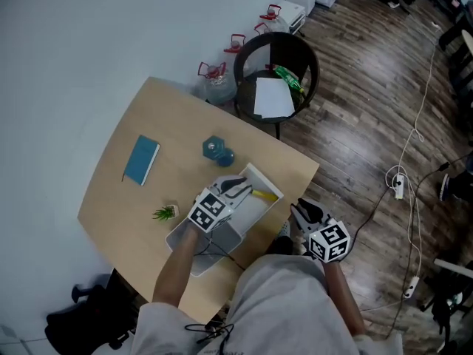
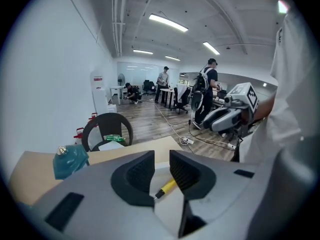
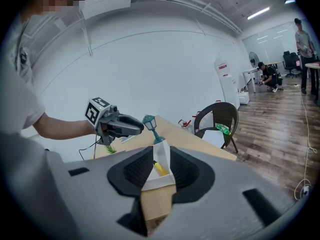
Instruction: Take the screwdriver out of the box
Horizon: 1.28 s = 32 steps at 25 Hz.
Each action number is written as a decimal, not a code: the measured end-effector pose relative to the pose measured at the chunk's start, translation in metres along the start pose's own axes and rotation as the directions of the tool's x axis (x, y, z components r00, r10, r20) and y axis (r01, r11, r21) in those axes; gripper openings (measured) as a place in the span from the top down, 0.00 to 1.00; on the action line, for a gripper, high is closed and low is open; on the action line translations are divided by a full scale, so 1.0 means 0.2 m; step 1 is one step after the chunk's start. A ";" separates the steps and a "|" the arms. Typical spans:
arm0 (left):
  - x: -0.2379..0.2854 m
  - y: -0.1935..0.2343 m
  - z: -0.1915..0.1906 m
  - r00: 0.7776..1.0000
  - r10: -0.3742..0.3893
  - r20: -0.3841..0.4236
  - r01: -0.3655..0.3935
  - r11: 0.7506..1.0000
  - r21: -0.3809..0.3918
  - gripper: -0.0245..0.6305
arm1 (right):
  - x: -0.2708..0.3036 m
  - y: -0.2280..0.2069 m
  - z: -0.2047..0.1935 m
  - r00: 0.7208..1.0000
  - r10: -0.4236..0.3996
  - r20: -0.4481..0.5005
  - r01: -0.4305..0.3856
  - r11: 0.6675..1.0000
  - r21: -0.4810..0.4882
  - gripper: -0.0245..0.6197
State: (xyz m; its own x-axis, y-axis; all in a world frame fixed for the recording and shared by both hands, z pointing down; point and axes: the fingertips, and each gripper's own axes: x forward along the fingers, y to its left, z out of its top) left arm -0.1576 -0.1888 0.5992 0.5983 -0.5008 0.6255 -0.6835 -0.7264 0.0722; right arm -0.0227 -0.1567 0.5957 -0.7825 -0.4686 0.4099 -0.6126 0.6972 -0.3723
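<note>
A white open box (image 1: pixel 194 256) sits at the near right side of the wooden table (image 1: pixel 118 198). Inside it, toward its far end, lies a screwdriver with a yellow handle (image 1: pixel 264 194). My left gripper (image 1: pixel 242 186) hovers over the box, tilted down, its jaws open. In the left gripper view the screwdriver (image 2: pixel 167 187) shows below the gap of the left gripper (image 2: pixel 161 160), untouched. My right gripper (image 1: pixel 298 211) hangs open just off the table's right edge, aimed at the box corner (image 3: pixel 161 180). Beyond the right gripper (image 3: pixel 161 156) the yellow handle (image 3: pixel 160 169) peeks out.
On the table lie a blue notebook (image 1: pixel 141 160), a teal lantern ornament (image 1: pixel 216 150) and a small green plant (image 1: pixel 164 213). A black chair (image 1: pixel 276 72) with paper stands behind the table, beside water jugs (image 1: pixel 214 80). Cables (image 1: pixel 399 183) run over the wood floor at right.
</note>
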 end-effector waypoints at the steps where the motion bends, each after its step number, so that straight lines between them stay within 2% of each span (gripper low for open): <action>1: 0.02 0.00 -0.02 1.000 -0.017 -0.012 0.018 1.000 0.003 0.83 | 0.02 -0.01 -0.01 1.000 -0.006 -0.004 0.006 1.000 0.010 0.80; 5: 0.14 0.01 -0.16 0.994 -0.070 -0.079 0.075 0.995 0.059 0.83 | 0.06 -0.04 -0.06 0.999 -0.022 -0.035 0.023 0.999 0.027 0.80; 9: 0.22 -0.02 -0.26 0.980 -0.121 -0.160 0.141 0.983 0.119 0.83 | 0.06 -0.03 -0.09 0.997 -0.035 -0.067 0.037 0.999 0.031 0.80; 12: 0.29 -0.05 -0.32 0.963 -0.152 -0.222 0.188 0.971 0.151 0.83 | 0.07 -0.05 -0.11 0.996 -0.034 -0.080 0.038 0.998 0.052 0.80; 16: 0.37 -0.12 -0.42 0.928 -0.197 -0.315 0.265 0.946 0.188 0.83 | 0.09 -0.02 -0.13 0.996 -0.020 -0.088 0.026 0.998 0.061 0.80; 23: 0.46 -0.15 -0.52 0.895 -0.166 -0.414 0.302 0.909 0.289 0.83 | 0.06 0.02 -0.20 0.995 -0.017 -0.093 0.025 0.996 0.085 0.80; 32: 0.55 -0.17 -0.59 0.872 -0.164 -0.462 0.363 0.850 0.383 0.82 | 0.03 0.01 -0.25 0.995 -0.049 -0.086 0.057 0.993 0.100 0.80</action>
State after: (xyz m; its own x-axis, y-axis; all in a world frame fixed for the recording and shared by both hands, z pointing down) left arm -0.1188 -0.1630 0.7573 0.4404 -0.0999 0.8922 -0.2038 -0.9790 -0.0090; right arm -0.0223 -0.1309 0.6396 -0.7394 -0.4539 0.4973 -0.6644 0.6116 -0.4295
